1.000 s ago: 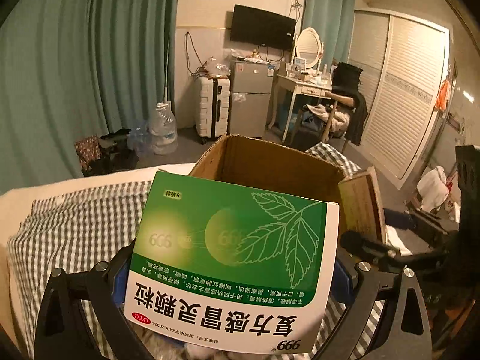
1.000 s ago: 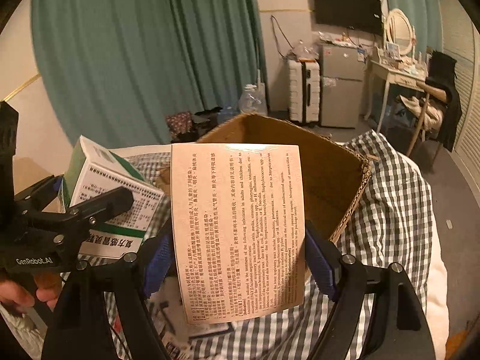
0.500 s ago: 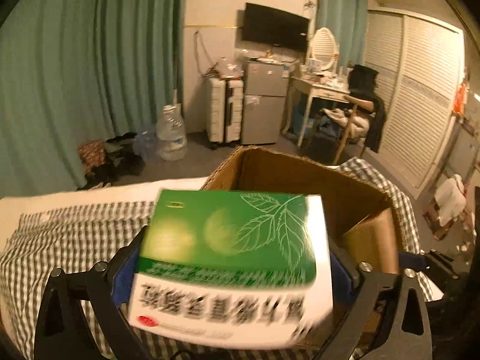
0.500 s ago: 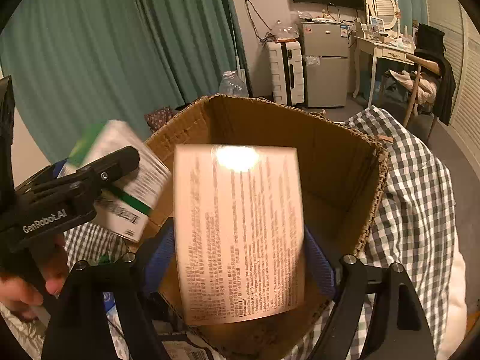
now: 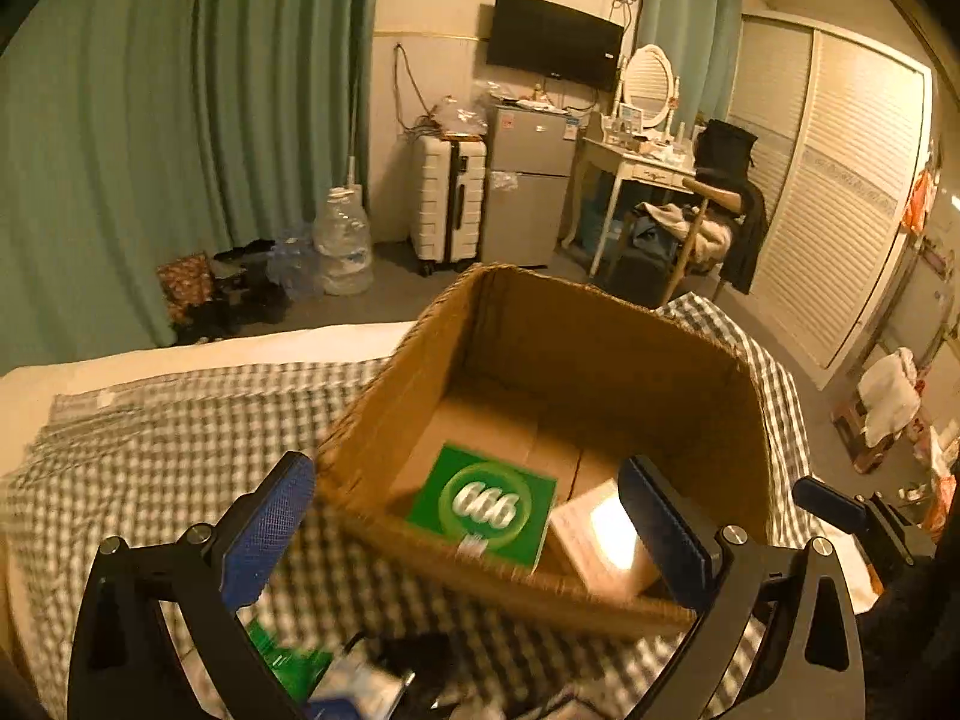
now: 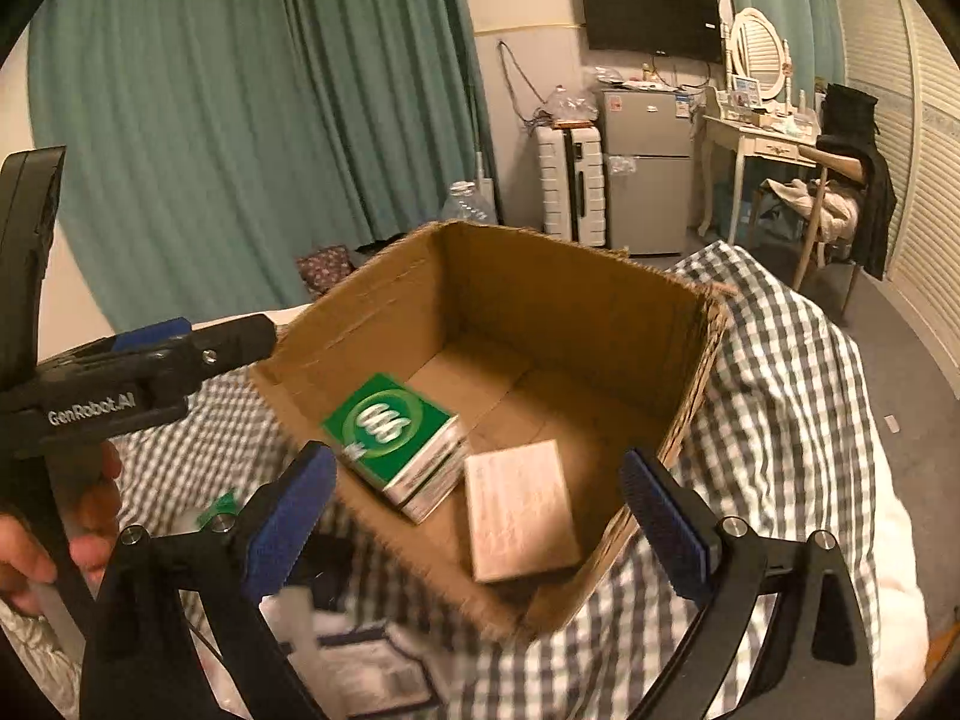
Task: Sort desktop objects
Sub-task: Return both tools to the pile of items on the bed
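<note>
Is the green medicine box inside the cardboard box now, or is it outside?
Inside. The green medicine box lies on the floor of the cardboard box, beside a tan box.

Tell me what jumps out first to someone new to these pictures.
The open brown cardboard box on the grey checked cloth dominates both views. On its floor lie a green-and-white medicine carton and, beside it on the right, a pale printed box. Both blue-padded tools, left tool and right tool, hover open near its front edge.
</note>
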{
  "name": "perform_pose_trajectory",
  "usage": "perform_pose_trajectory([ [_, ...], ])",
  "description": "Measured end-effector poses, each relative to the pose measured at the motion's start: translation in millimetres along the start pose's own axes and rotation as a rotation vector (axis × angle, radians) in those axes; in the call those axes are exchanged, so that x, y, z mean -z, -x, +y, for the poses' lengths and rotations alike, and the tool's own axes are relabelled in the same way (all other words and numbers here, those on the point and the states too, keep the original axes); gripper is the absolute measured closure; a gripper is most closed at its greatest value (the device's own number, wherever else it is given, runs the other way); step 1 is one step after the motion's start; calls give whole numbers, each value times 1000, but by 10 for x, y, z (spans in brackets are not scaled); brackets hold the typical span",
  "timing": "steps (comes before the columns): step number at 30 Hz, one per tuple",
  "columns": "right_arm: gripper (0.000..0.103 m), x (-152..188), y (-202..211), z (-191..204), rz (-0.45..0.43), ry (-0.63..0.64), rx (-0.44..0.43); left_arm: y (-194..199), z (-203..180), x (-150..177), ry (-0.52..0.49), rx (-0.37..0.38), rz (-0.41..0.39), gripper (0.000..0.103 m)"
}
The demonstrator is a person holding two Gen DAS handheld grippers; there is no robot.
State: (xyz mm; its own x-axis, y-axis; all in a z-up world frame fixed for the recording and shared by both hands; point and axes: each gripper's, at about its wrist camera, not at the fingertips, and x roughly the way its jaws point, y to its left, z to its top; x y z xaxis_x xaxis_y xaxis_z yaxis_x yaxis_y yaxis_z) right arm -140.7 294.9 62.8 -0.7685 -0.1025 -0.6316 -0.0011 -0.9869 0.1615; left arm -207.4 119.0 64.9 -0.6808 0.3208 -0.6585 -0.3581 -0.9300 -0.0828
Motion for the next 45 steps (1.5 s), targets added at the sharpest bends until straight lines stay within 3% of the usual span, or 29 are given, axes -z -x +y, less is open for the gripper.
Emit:
perform_pose_trajectory([
  [9,7,304,610,328,-34,41,-51,1001,139,467,-39,-155,-38,0],
  [16,7,499,875,630,-23,73,-66,1435,369,1035,46,-202,-8,0],
  [18,7,609,864,717,-13,86,-66,1417,431,1218,63,-185,1,0],
  [27,7,1182,395,947,77,140,-87,855,514,2094,118,-257,68,0],
  [31,7,1403,238,944,60,131,-167,590,535,2381,129,-278,104,0],
  [38,6,1449,33,1016,82,178,-110,365,555,2560,122,-217,152,0],
  [41,6,1471,-70,1008,80,152,-29,337,535,2608,101,-211,136,0],
  [45,6,1482,-163,813,125,6,-157,263,558,2632,103,-180,160,0],
])
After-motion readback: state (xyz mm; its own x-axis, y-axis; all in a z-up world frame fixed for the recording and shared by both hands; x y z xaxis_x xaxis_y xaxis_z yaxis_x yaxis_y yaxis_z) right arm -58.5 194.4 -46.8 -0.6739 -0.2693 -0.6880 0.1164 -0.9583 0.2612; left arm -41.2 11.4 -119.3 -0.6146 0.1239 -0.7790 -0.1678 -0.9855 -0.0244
